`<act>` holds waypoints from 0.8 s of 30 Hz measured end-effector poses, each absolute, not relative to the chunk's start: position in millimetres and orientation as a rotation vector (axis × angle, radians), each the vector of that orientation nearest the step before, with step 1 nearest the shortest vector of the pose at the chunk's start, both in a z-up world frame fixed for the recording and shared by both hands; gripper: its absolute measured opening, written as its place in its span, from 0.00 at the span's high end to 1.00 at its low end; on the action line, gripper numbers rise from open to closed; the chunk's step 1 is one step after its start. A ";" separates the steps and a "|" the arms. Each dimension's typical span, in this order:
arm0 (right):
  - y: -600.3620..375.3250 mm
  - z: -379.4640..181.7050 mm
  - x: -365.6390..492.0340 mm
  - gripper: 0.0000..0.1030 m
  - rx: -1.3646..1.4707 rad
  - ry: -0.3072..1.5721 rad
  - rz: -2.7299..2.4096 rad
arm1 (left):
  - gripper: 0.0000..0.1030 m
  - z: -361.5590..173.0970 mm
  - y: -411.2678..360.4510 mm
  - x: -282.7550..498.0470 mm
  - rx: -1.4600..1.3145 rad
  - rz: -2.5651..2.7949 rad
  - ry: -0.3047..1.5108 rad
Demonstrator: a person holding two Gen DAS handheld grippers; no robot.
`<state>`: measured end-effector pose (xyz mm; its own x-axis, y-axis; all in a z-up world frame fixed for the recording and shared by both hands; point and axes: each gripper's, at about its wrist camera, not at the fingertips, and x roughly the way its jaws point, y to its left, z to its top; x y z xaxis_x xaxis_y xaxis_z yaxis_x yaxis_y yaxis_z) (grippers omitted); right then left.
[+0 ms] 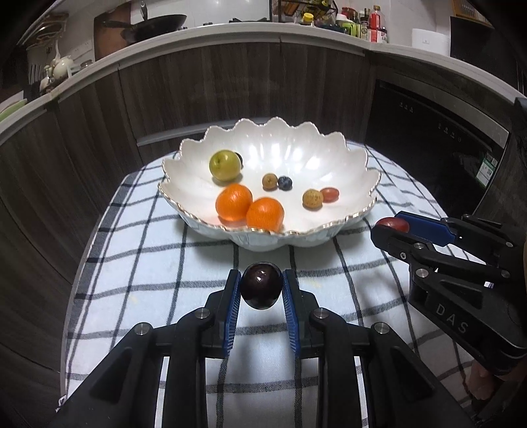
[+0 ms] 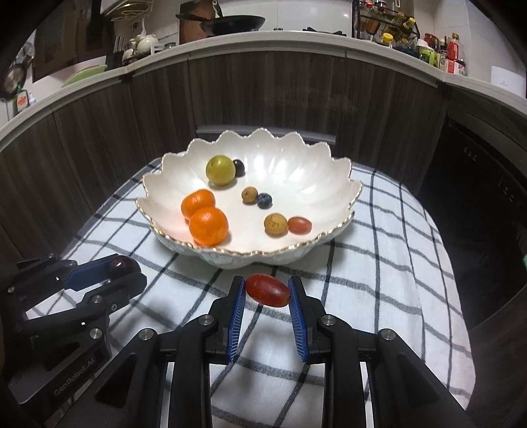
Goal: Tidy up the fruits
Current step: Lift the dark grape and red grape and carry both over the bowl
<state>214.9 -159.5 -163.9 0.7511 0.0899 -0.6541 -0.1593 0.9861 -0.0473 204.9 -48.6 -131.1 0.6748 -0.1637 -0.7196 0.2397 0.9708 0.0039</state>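
A kitchen: dark wood-grain cabinets (image 2: 263,92) curve behind, under a pale counter carrying a wok (image 2: 230,23) and bottles. Ahead of both claws, a surface covered in a blue-checked white cloth (image 2: 378,280) carries a scalloped white bowl (image 2: 329,164) already holding two oranges, a green fruit and several small fruits. The step in hand seems to be carrying fruit to the bowl. The left claw (image 1: 262,289) is clamped on a dark plum (image 1: 262,284); the right claw (image 2: 267,291) pinches a red grape tomato (image 2: 267,290) lengthwise. Both hang above the cloth, just short of the bowl's near rim. Next, each probably needs to move forward over the rim, lower, and release gently.
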 end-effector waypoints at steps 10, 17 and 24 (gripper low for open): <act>-165.5 -140.5 223.4 0.73 -0.094 0.664 0.128 | 0.75 -110.6 -48.0 220.9 0.095 -0.221 0.754; -169.2 -130.3 237.2 0.73 -0.092 0.644 0.121 | 0.75 -105.6 -46.1 239.2 0.090 -0.212 0.745; -168.9 -125.1 253.6 0.73 -0.099 0.633 0.114 | 0.75 -105.0 -42.3 264.3 0.080 -0.198 0.746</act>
<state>253.6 -168.9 -125.1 0.8002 0.0756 -0.5949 -0.1360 0.9891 -0.0572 264.3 -42.3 -105.0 0.7168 -0.1502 -0.6809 0.2072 0.9783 0.0024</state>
